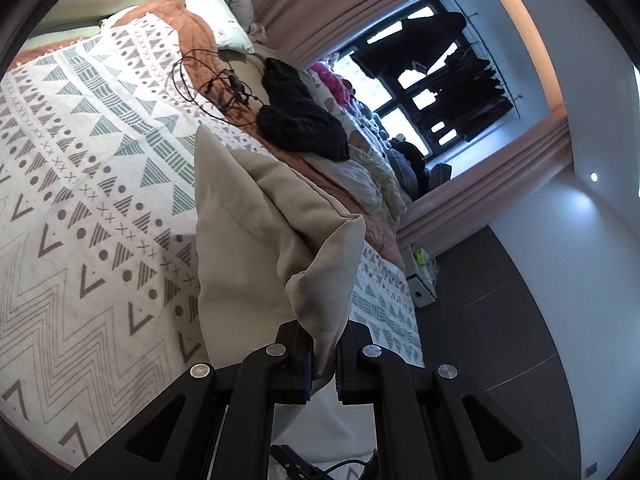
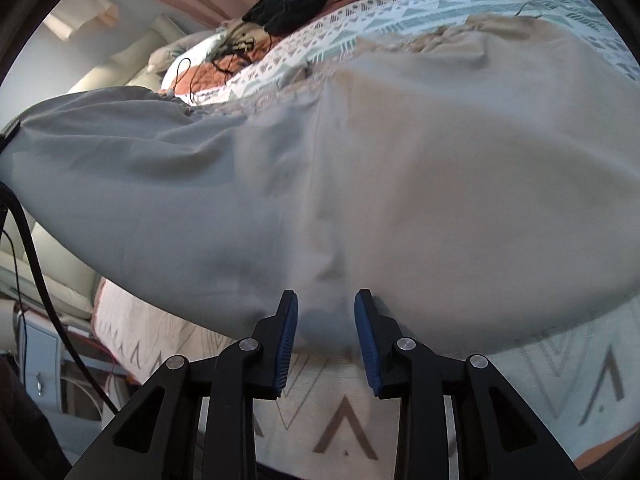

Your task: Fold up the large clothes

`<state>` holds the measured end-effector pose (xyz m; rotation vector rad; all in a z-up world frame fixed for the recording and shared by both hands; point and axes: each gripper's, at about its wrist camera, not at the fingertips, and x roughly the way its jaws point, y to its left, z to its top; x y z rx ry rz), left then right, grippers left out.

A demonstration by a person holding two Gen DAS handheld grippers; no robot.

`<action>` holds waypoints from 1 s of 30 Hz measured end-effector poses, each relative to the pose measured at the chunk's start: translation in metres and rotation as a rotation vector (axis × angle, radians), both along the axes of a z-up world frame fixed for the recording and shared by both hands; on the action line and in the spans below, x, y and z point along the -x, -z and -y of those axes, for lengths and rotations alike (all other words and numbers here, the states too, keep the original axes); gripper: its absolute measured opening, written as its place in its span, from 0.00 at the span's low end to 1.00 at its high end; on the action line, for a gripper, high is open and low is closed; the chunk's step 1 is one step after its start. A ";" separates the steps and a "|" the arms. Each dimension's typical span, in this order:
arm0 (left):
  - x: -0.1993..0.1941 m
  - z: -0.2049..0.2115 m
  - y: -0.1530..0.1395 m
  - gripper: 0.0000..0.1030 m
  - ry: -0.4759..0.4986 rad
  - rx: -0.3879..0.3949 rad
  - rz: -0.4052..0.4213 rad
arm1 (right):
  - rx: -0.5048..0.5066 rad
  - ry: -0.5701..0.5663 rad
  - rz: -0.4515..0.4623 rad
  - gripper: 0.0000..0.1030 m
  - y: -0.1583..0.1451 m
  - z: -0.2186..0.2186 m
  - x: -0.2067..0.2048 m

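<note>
A large beige garment lies on the bed's patterned cover. My left gripper is shut on a corner of it and holds that corner up off the bed, so the cloth hangs in a fold. In the right wrist view the same garment spreads wide over the cover, its left part lifted. My right gripper is open at the garment's near edge. That edge lies loose between its blue pads, which do not press on it.
A black knitted garment and tangled black cables lie farther up the bed, near a pillow. A pile of clothes runs along the bed's far side. Dark floor lies beyond. A black cable hangs at the left.
</note>
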<state>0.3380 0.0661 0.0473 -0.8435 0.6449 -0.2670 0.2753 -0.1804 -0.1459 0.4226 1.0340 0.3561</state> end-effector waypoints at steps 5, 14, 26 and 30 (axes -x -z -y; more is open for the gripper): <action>-0.014 0.037 -0.012 0.07 0.060 -0.013 0.011 | -0.022 0.060 0.045 0.31 -0.020 0.038 0.008; -0.043 0.113 -0.020 0.07 0.181 -0.033 -0.005 | -0.052 0.218 0.099 0.31 -0.041 0.122 0.023; -0.078 0.245 0.024 0.07 0.390 -0.049 -0.110 | -0.057 0.429 0.104 0.31 -0.044 0.225 0.061; -0.077 0.282 0.048 0.07 0.461 -0.067 -0.161 | -0.049 0.491 0.085 0.31 -0.036 0.253 0.078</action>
